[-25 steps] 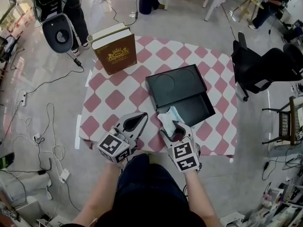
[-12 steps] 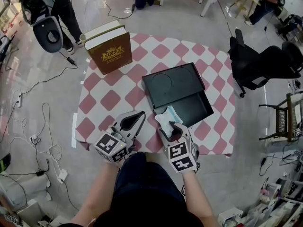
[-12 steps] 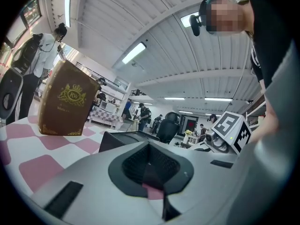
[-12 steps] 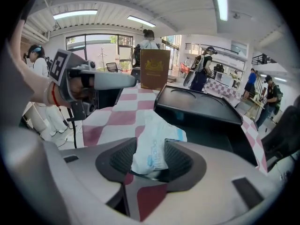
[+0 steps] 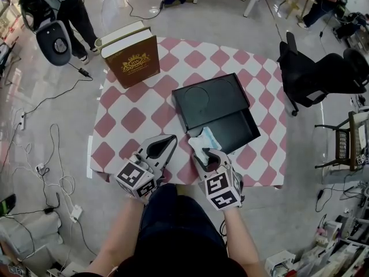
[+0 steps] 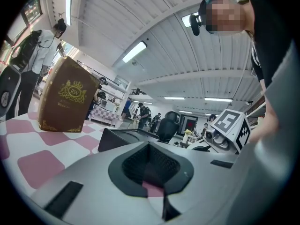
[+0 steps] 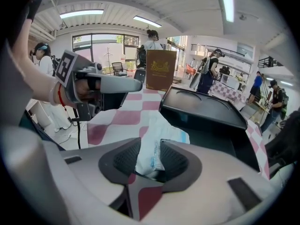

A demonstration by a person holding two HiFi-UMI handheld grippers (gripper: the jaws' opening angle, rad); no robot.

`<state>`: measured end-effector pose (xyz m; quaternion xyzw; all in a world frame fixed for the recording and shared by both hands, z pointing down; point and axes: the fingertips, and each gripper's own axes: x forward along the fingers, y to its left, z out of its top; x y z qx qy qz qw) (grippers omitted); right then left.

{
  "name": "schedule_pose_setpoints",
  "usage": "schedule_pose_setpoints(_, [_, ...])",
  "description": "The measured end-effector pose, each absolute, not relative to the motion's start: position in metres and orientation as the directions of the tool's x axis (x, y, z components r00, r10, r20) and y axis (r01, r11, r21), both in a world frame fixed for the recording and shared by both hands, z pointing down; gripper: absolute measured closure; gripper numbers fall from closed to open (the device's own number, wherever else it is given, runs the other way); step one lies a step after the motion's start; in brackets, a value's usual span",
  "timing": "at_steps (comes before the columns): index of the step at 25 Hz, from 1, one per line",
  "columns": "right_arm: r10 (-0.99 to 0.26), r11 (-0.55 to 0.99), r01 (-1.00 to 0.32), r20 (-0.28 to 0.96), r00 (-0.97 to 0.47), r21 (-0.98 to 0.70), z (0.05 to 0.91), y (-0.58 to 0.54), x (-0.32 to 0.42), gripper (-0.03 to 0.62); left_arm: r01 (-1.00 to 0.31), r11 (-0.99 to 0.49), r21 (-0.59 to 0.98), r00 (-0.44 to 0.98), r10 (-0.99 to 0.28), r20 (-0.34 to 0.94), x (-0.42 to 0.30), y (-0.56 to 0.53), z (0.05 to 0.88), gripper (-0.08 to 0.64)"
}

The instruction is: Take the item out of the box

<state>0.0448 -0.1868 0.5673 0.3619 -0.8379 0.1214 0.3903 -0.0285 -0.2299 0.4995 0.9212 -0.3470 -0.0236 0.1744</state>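
The right tongs (image 5: pixel 206 154) are closing on a soft white-and-blue packet (image 7: pixel 156 142), and their pads already touch it on both sides. The packet lies outside the black box (image 5: pixel 214 101), on the checkered cloth just beside the corner of the box's open tray nearest the person. The left tongs (image 5: pixel 171 138) rest pressed together with nothing between them, beside the right pair near the counter's (image 5: pixel 134 122) front edge. A brown book-shaped case (image 5: pixel 132 61) stands at the far left corner.
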Motion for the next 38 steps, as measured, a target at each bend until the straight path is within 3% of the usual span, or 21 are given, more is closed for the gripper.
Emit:
schedule_pose_setpoints(13, [-0.488,0.616,-0.733,0.591,-0.642,-0.288,0.547,-0.188,0.047,0.525,-0.631,-0.697,0.341,0.757,-0.65,0.072,-0.031,-0.23,0.502,0.555])
schedule_pose_setpoints(38, [-0.655,0.534,-0.799,0.463,-0.597,-0.276,0.506,-0.205,0.084,0.531,-0.638,-0.703,0.314,0.753,-0.656,0.061,-0.025,-0.236,0.483,0.555])
